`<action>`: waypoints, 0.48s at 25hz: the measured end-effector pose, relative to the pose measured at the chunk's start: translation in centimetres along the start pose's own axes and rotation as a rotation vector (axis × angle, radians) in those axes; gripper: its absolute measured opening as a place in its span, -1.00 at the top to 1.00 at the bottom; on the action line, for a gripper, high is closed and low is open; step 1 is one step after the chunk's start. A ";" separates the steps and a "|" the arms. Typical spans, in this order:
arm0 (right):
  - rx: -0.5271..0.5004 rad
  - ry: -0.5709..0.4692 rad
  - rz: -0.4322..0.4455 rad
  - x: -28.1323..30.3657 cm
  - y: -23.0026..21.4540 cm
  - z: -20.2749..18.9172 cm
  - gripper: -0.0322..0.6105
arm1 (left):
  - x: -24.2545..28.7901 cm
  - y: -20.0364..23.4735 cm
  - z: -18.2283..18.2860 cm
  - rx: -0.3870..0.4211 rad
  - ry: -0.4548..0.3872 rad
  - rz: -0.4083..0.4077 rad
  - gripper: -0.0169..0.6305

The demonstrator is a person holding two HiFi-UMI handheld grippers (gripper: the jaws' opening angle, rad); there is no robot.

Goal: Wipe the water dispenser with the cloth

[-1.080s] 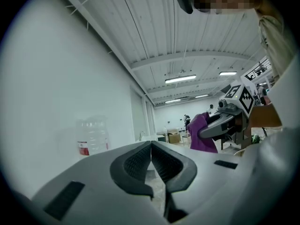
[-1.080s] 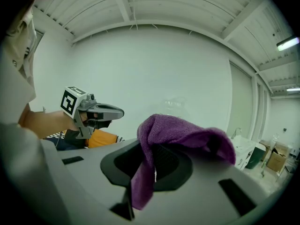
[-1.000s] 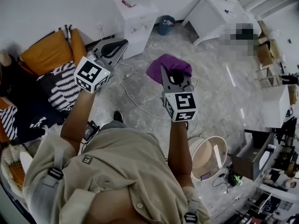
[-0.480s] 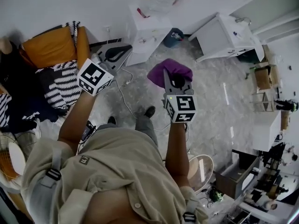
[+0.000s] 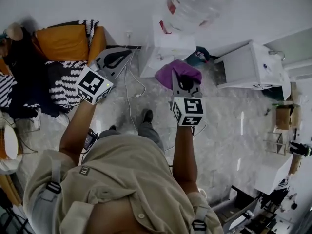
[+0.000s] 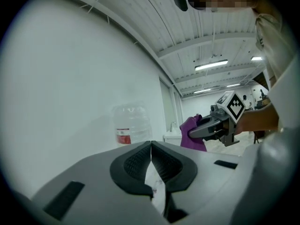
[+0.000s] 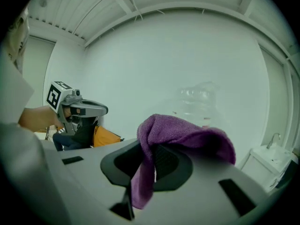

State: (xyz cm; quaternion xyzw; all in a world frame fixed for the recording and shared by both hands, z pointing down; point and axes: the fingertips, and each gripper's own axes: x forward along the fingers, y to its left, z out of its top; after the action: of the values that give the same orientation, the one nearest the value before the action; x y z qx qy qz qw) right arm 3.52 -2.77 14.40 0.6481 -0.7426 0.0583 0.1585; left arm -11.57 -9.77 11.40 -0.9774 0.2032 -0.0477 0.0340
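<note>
right hand-held gripper (image 7: 153, 168) pinched the cloth (image 7: 187, 134) by one fold, so rubbing the dispenser (image 5: 155, 62) could tug it loose; left hand-held gripper (image 6: 151, 161) was closed, empty.

Bottle (image 5: 195, 6) sits on water dispenser (image 5: 165, 50), against wall (image 5: 73, 4). Cloth (image 5: 178, 71) in right tool (image 5: 178, 82), just before dispenser. Left tool (image 5: 117, 57) left of it; cushion (image 5: 63, 42) further left, sink cabinet (image 5: 246, 67) right.

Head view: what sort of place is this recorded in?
Likely an office or workshop break corner: a white floor-standing water dispenser with a clear bottle on top, an orange cushioned sofa beside it, and a white sink cabinet nearby.
</note>
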 end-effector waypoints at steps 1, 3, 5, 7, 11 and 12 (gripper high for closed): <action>0.002 0.002 0.023 1.2 -1.0 -0.3 0.71 | 1.1 0.3 -0.3 -0.002 0.010 0.018 0.90; -0.005 0.008 0.066 3.1 -3.1 -1.0 0.71 | 3.4 0.5 -0.7 -0.002 0.025 0.048 0.90; -0.014 0.015 0.097 4.8 -5.2 -1.7 0.71 | 5.7 0.4 -0.9 0.006 0.036 0.069 0.90; -0.020 0.022 0.122 6.4 -7.2 -2.4 0.71 | 7.7 0.4 -1.2 0.007 0.049 0.086 0.90; -0.043 0.026 0.160 10.2 -10.3 -4.2 0.71 | 10.6 1.0 -3.0 0.017 0.092 0.137 0.90; -0.053 0.025 0.163 11.3 -11.0 -4.9 0.71 | 11.2 1.4 -3.6 0.034 0.103 0.161 0.90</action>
State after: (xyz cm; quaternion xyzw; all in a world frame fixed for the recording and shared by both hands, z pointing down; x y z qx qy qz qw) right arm 13.84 -13.74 21.23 0.5801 -0.7923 0.0592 0.1795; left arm -2.31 -15.72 15.76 -0.9535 0.2816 -0.0985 0.0439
